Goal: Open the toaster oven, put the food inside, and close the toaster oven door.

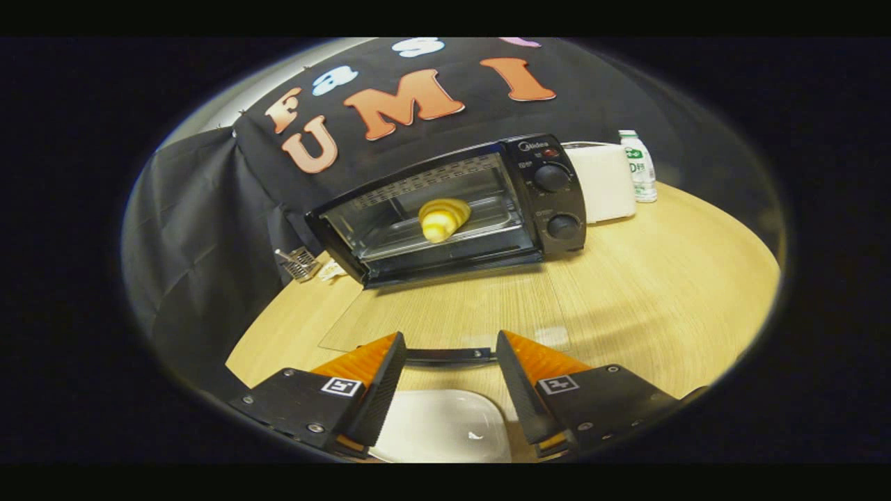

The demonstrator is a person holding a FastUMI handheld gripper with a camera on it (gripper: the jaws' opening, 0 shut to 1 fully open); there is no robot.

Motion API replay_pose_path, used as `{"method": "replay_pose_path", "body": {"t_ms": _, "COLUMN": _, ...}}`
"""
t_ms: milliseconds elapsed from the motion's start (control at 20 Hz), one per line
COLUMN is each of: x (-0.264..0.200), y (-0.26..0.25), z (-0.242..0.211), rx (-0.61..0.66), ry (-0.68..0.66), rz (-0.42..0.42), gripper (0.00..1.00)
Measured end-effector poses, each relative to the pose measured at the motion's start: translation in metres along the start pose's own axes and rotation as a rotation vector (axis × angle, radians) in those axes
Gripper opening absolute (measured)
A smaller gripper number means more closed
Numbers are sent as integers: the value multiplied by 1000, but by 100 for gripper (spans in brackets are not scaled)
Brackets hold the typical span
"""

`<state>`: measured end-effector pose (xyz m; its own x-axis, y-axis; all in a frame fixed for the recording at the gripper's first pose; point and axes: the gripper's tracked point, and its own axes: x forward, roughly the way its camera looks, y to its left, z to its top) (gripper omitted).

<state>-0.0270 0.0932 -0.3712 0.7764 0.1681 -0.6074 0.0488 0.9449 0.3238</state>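
The black toaster oven stands at the back of the wooden table with its glass door folded down flat toward me. A yellow croissant lies on the rack inside the oven. The door's dark handle runs across the gap between my fingertips. My gripper is open, its orange-backed fingers wide apart on either side of the handle's middle, and neither pad visibly presses on it. An empty white plate sits on the table below the fingers.
A white appliance and a small bottle stand right of the oven. A small metal rack piece lies at the oven's left, by the black cloth wall. Bare tabletop stretches to the right of the door.
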Motion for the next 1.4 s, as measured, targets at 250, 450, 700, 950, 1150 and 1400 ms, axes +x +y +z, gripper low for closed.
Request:
{"method": "replay_pose_path", "body": {"t_ms": 250, "x": 0, "y": -8, "z": -27, "rx": 6, "ry": 66, "rz": -2, "gripper": 82}}
{"method": "replay_pose_path", "body": {"t_ms": 450, "x": 20, "y": 4, "z": -33, "rx": -10, "ry": 124, "rz": 45, "gripper": 83}}
{"method": "replay_pose_path", "body": {"t_ms": 700, "x": 29, "y": 39, "z": -28, "rx": -82, "ry": 122, "rz": 119, "gripper": 86}}
{"method": "replay_pose_path", "body": {"t_ms": 950, "x": 27, "y": 68, "z": 6, "rx": -168, "ry": 32, "rz": 169, "gripper": 85}}
{"method": "replay_pose_path", "body": {"t_ms": 1150, "x": 42, "y": 64, "z": 42, "rx": -255, "ry": -37, "rz": 95, "gripper": 85}}
{"method": "replay_pose_path", "body": {"t_ms": 1400, "x": 64, "y": 57, "z": 84, "rx": -308, "ry": -108, "rz": -20, "gripper": 85}}
